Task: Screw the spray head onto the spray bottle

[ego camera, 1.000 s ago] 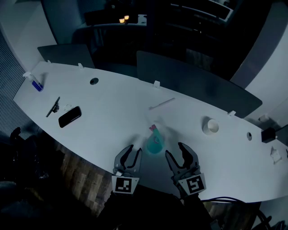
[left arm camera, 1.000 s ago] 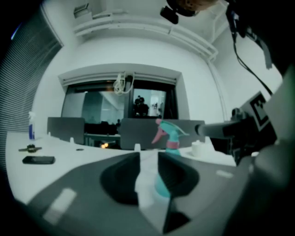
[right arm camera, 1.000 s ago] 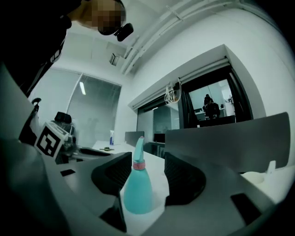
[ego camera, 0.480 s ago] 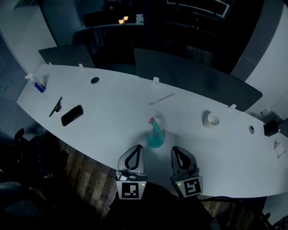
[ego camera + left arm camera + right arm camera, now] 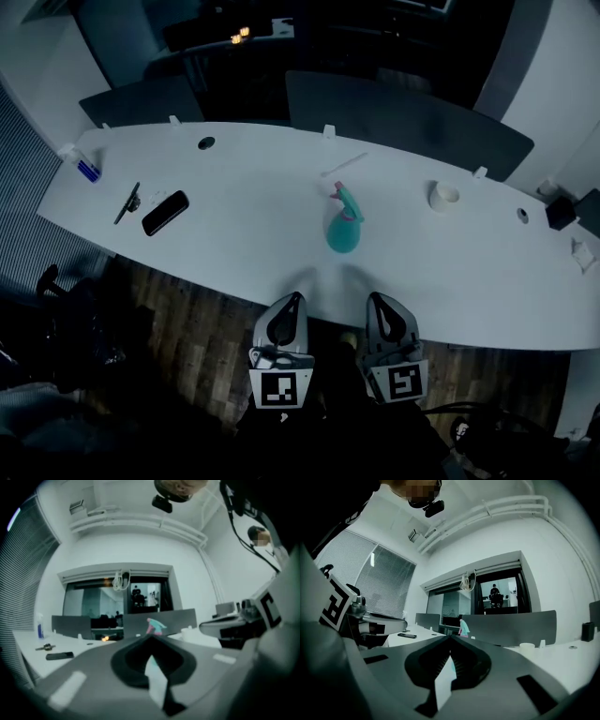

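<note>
The teal spray bottle stands upright on the white table, with its teal and pink spray head on top. Both grippers hang back from the table's near edge, over the wooden floor, apart from the bottle. My left gripper is shut with nothing in it, and so is my right gripper. In the left gripper view the spray head peeks just above the closed jaw tips. In the right gripper view the bottle stands far off beyond the closed tips.
On the table's left lie a black phone, a thin dark tool and a small blue-labelled bottle. A white stick lies behind the spray bottle. A white cup and a black box sit at the right. Grey divider panels line the far edge.
Both grippers closed their jaws and drew back from either side of the bottle, off the table's near edge. The bottle stays standing on the table.
</note>
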Tool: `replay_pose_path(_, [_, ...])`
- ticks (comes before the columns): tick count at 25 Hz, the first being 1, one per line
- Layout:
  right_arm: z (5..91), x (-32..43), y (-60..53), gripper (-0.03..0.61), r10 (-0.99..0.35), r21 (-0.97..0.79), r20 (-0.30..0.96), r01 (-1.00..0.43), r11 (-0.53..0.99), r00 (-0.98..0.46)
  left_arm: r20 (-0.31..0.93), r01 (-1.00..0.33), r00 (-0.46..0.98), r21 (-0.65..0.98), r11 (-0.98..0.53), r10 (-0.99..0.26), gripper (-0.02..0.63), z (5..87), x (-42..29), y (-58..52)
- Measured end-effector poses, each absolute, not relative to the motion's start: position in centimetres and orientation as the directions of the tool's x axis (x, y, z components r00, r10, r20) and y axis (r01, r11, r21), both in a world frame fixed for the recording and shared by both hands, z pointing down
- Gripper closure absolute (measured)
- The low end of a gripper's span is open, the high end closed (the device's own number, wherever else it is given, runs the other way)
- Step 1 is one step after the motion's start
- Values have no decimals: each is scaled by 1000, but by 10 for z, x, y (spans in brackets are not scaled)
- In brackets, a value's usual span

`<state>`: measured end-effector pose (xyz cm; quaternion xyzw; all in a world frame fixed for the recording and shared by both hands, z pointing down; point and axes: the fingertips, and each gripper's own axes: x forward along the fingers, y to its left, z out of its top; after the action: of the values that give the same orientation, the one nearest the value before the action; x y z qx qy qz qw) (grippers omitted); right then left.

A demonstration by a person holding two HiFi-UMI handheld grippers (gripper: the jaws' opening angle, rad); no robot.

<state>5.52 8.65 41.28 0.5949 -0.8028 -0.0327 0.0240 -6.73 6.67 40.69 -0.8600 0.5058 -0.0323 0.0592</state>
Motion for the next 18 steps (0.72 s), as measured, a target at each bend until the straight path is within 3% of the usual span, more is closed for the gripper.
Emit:
replay_pose_path(9, [397,24,183,572,-971,93,-29,-968,235,-238,-6,-862,493,-137,-488,-870,610,406,-107,147])
replay_pose_path(18, [382,27,225,572,-964,129,-35,-958,257,-263,-54,-868,483,-164,-470,-874,610,384,-101,192])
